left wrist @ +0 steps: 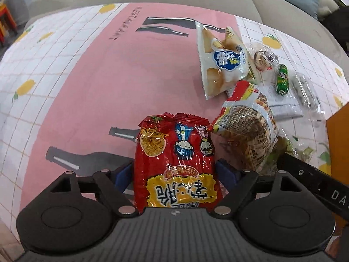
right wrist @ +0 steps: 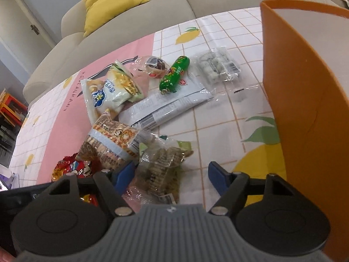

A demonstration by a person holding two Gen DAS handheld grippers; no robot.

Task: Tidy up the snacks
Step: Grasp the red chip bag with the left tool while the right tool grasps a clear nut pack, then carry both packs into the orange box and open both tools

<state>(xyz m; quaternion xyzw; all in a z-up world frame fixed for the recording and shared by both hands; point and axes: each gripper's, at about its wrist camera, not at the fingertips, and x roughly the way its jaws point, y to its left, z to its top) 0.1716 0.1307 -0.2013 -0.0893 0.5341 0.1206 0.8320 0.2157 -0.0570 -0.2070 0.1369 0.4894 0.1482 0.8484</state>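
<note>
Red noodle packet (left wrist: pixel 174 163) sits at the pile's near edge, clamped between the left gripper's (left wrist: pixel 174 172) blue pads; bare pink cloth (left wrist: pixel 98 83) lies left of it; right gripper (right wrist: pixel 172 174) spread wide around the clear green-snack bag (right wrist: pixel 161 166), right pad clear, orange bin (right wrist: pixel 305 109) alongside.

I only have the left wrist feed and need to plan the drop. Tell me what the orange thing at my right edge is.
Observer: A tall orange bin, standing right of the snack pile.
Operator: Report the right gripper.
Observer: The right gripper is open, straddling a clear packet of green-brown snacks.
Operator: Say what lies beyond the green sausage.
Observer: Past the green sausage, a clear tray of pale round sweets lies nearer the bin.
</note>
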